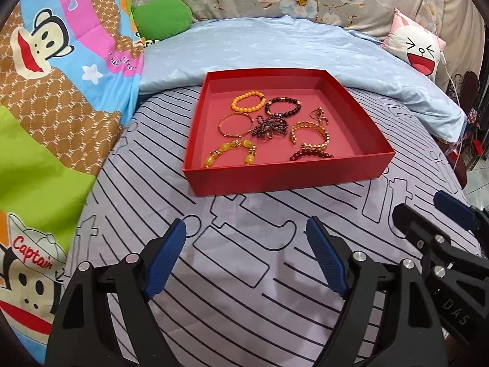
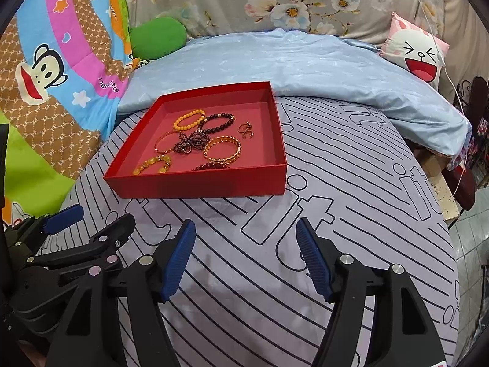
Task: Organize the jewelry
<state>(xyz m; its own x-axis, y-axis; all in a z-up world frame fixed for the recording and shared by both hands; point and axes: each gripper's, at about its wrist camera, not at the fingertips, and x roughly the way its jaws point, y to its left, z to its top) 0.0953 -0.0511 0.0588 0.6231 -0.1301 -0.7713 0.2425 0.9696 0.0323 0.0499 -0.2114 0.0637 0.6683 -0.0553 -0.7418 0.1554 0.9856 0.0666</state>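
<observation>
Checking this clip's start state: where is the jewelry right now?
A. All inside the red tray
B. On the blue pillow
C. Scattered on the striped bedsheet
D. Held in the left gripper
A: the bracelets and rings lie inside the red tray, while the left gripper and right gripper hang open and empty.

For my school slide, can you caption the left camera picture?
Open left gripper hovers over striped bedsheet, facing a red tray of bracelets and rings.
</observation>
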